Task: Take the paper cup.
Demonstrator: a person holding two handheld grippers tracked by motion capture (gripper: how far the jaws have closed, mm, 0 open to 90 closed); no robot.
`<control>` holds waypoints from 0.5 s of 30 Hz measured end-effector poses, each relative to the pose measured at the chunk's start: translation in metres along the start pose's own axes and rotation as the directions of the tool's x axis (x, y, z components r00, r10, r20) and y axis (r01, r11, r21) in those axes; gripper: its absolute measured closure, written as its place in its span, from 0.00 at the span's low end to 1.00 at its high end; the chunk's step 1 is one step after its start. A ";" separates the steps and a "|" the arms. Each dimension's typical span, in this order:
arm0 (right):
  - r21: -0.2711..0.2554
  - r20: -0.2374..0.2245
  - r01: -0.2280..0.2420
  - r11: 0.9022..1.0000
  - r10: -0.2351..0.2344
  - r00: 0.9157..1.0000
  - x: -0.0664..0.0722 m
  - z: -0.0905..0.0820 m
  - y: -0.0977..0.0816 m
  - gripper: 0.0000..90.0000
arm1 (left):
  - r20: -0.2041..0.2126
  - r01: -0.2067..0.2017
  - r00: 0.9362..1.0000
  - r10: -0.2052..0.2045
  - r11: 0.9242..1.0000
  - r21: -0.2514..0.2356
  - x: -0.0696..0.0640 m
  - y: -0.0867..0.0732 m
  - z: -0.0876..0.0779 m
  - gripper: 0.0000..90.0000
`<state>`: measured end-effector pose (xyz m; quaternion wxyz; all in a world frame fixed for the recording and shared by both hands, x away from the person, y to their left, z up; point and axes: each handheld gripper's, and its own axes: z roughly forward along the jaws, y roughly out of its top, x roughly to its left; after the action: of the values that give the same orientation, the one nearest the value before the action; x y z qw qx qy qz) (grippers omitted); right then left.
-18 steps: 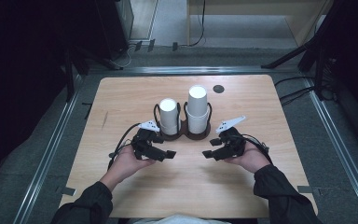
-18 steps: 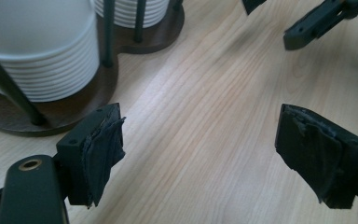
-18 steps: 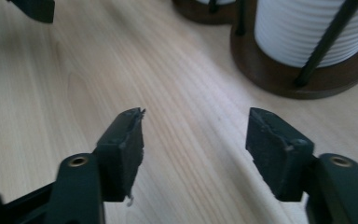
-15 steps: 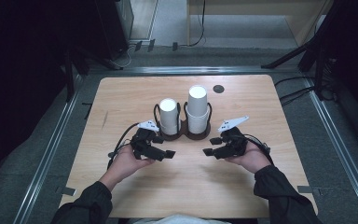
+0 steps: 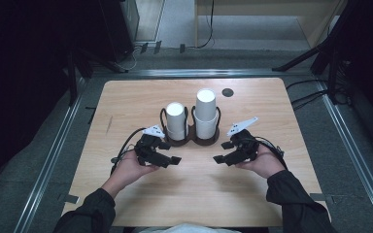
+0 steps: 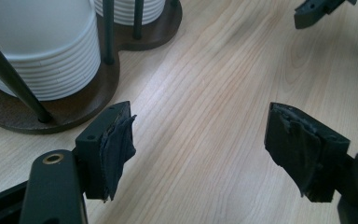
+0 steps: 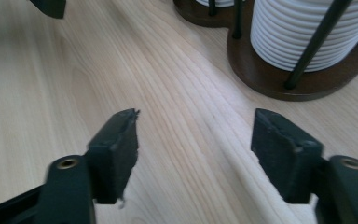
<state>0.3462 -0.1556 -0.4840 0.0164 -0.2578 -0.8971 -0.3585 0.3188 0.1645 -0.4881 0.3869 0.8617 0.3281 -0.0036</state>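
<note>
White cup stacks (image 5: 194, 119) near parted tongs (image 5: 175, 160)

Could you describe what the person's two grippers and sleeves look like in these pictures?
Both the left gripper and the right gripper are black, each topped by a pale grey three-cornered plate and trailing a black cable. The jaw pads are dark and frayed at the edges. The sleeves are dark.

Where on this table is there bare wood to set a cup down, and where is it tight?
Bare: the light wooden table left of the dark brown two-post cup holder, and the near strip between the open left gripper and open right gripper. Crowded: the two white paper cup stacks at the centre.
</note>
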 end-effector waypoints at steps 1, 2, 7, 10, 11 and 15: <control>0.002 -0.001 0.006 1.000 -0.006 1.000 0.000 -0.001 0.000 0.43 | 0.001 -0.003 1.000 0.003 1.000 0.003 0.000 0.000 0.000 0.26; -0.001 -0.005 0.009 1.000 -0.009 1.000 0.000 -0.001 0.000 0.44 | 0.001 -0.005 1.000 0.005 1.000 0.006 -0.001 0.000 0.000 0.26; -0.007 -0.054 0.001 1.000 -0.001 0.999 -0.001 -0.004 0.001 0.48 | 0.011 -0.010 1.000 0.010 1.000 0.005 -0.001 0.001 -0.002 0.28; 0.007 -0.047 0.009 1.000 -0.008 0.999 -0.001 -0.002 0.000 0.47 | 0.020 -0.003 1.000 0.003 1.000 0.007 -0.001 0.001 -0.002 0.28; 0.008 -0.047 0.014 1.000 -0.013 0.999 -0.001 -0.002 -0.001 0.47 | 0.021 -0.007 1.000 0.007 1.000 0.008 -0.001 0.001 -0.002 0.28; 0.008 -0.046 0.030 1.000 -0.030 0.999 0.000 -0.004 -0.001 0.48 | 0.025 -0.029 0.999 0.028 0.999 0.025 -0.004 0.001 -0.001 0.28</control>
<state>0.3452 -0.1596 -0.4817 0.0327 -0.2360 -0.9018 -0.3605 0.3163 0.1624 -0.4862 0.3801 0.8710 0.3109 -0.0129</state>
